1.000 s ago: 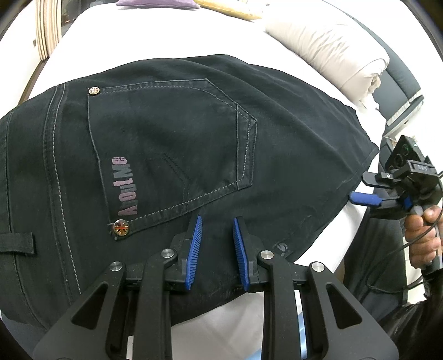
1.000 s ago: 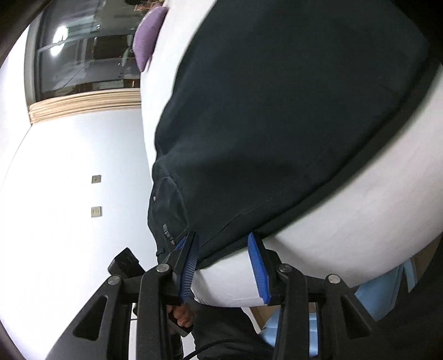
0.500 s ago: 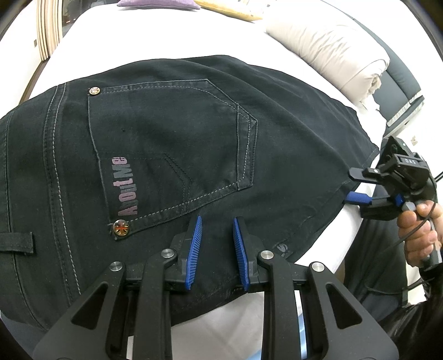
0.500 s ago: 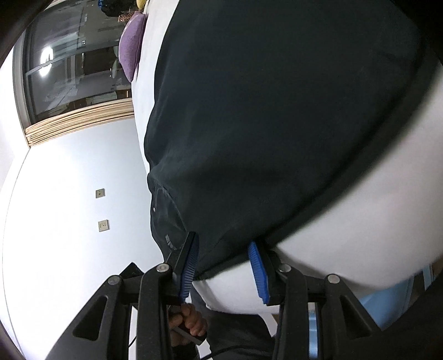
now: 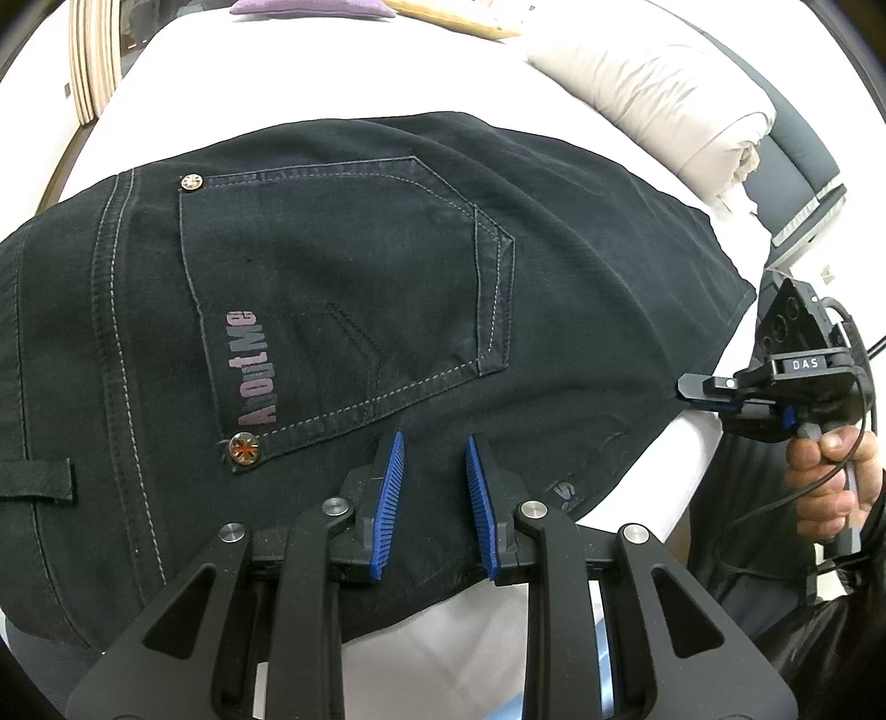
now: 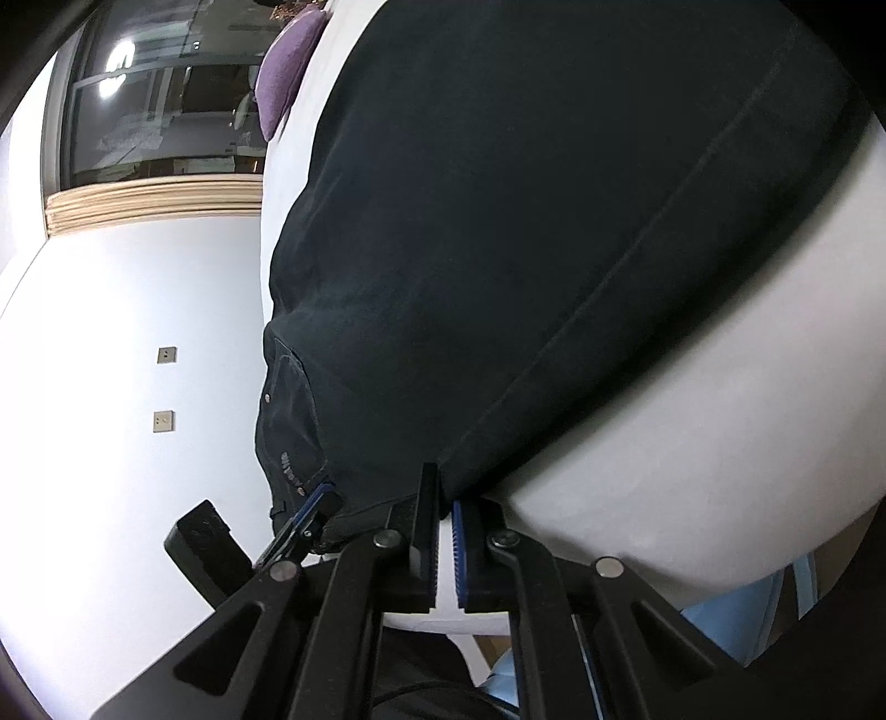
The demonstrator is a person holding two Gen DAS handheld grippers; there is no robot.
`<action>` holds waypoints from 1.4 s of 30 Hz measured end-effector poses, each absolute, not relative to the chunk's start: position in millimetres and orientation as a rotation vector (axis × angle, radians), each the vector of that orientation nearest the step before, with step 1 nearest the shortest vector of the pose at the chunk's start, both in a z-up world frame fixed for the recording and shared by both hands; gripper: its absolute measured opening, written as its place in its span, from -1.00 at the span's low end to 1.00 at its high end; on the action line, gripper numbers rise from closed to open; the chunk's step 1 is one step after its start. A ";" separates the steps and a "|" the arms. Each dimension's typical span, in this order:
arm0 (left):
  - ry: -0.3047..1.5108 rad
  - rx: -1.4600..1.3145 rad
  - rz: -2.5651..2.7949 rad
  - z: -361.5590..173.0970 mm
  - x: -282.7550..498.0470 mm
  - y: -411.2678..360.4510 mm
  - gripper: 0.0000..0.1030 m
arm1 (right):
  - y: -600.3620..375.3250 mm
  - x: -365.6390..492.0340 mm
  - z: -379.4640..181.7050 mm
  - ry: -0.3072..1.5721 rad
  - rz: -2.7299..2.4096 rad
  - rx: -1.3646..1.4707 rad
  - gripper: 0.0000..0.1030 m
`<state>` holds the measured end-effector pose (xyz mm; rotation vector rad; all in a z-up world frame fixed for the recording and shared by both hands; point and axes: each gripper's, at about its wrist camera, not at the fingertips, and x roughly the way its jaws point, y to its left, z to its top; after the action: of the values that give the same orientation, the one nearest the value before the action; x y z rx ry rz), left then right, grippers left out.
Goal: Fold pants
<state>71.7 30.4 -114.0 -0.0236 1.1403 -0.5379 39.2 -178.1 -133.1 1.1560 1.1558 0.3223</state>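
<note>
Black pants (image 5: 332,277) lie flat on a white bed (image 5: 277,83), back pocket (image 5: 343,266) with a printed word facing up. My left gripper (image 5: 432,459) sits at the near edge, by the pocket's lower corner. Its blue pads stand a narrow gap apart, and black cloth fills that gap. My right gripper (image 5: 684,387) is at the pants' right edge, held by a hand (image 5: 830,465). In the right wrist view the right gripper (image 6: 443,493) jaws are closing to a tight pinch on the pants (image 6: 554,221) edge. The left gripper (image 6: 313,509) shows further left along that edge.
A beige pillow (image 5: 664,99) lies at the far right of the bed. A purple cushion (image 5: 310,6) sits at the far end, with a yellow one beside it. The mattress side (image 6: 720,443) drops away just below the right gripper. A white wall and a window are on the left.
The right gripper slid onto the pants' edge and its jaws went from apart to pinched together on the cloth. The left gripper and the pants stayed still.
</note>
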 end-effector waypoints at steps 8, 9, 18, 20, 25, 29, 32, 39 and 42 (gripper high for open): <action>1.058 -0.063 -0.560 -71.0 78.7 14.0 -0.55 | -181.7 38.1 -137.8 1.140 0.361 1.216 -0.79; 1.049 -0.070 -0.568 -68.0 85.0 9.0 -0.55 | -181.7 37.2 -137.7 1.153 0.363 1.235 -0.66; 1.113 -0.068 -0.546 -108.1 147.7 -16.2 -0.55 | -194.0 49.5 -54.0 1.035 0.420 0.985 -0.32; 1.110 -0.111 -0.546 -112.6 147.2 -10.4 -0.55 | -198.4 72.4 -52.8 0.995 0.419 1.001 -0.49; 1.120 -0.100 -0.537 -115.0 145.4 -10.5 -0.55 | -177.5 149.3 -89.1 0.982 0.477 1.120 -0.58; 1.118 -0.093 -0.535 -120.3 139.3 -12.7 -0.55 | -181.8 182.1 -127.3 1.008 0.410 1.157 -1.00; 1.107 -0.097 -0.534 -121.8 139.3 -14.2 -0.55 | -231.8 178.1 -138.2 0.906 0.309 1.245 -1.00; 1.096 -0.091 -0.524 -120.4 131.8 -14.3 -0.55 | -392.2 135.9 -132.1 0.632 -0.122 1.254 -1.00; 1.092 -0.106 -0.522 -119.1 128.3 -13.2 -0.55 | -442.2 105.0 -118.3 0.589 -0.368 1.244 -0.97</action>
<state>128.3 -13.2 -119.1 -0.1059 1.0923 -0.5223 105.0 -442.2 -118.3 1.2444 0.5886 -0.3680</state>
